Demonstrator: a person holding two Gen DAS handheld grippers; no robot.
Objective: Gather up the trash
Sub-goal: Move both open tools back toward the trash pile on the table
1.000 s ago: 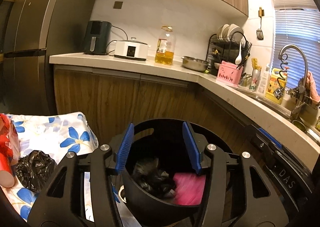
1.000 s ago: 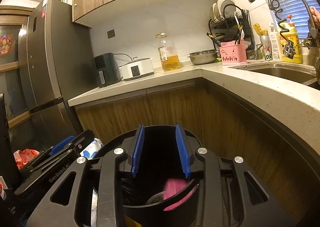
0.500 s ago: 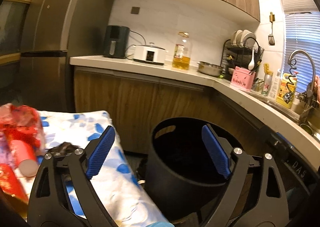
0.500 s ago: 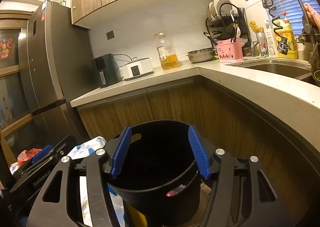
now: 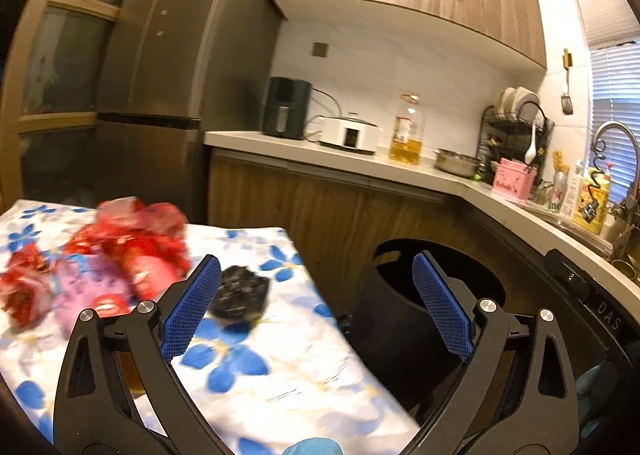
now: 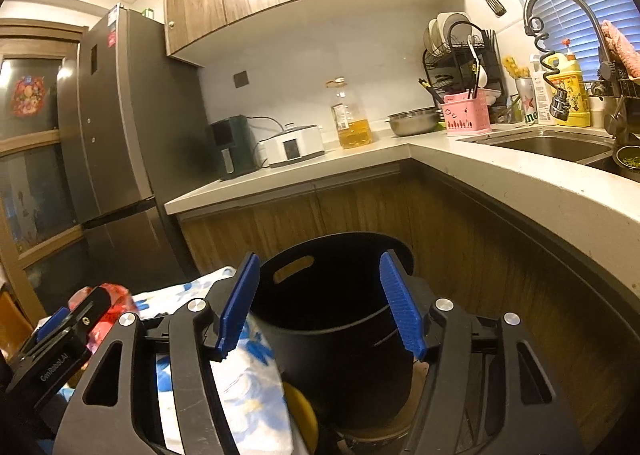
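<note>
Left tool (image 5: 316,307): blue ribbed pads spread wide, nothing between them, held over the near edge of the table with the white cloth printed in blue flowers (image 5: 280,375). Right tool (image 6: 320,303): pads likewise spread and empty, framing the mouth of the black round plastic bin with slot handles (image 6: 332,319).

Trash on the table, left wrist view:
- crumpled black plastic bag (image 5: 239,297), lying just beyond the left pad of the left tool;
- heap of red shiny wrappers (image 5: 132,239), blurred, left of the black bag; print on them not readable;
- pale purple crumpled piece (image 5: 76,291) in front of the red heap, touching it.

The bin stands on the floor just beside the right edge of the table, below the tabletop level. Its inside is dark in both views; contents cannot be told.

Readable writing: "DAS" on the black part at the right edge of the left wrist view; "GenRobot.AI", partly legible, on the left tool's body as seen from the right wrist.

Surroundings: L-shaped light stone kitchen counter (image 6: 500,175) over wood-grain cabinets, carrying a dark air fryer (image 5: 287,107), white cooker (image 5: 350,133), oil bottle (image 5: 407,131), steel bowl (image 6: 414,122), pink utensil caddy (image 6: 466,113) and black dish rack (image 6: 460,51). Grey refrigerator (image 6: 120,127) at left.
</note>
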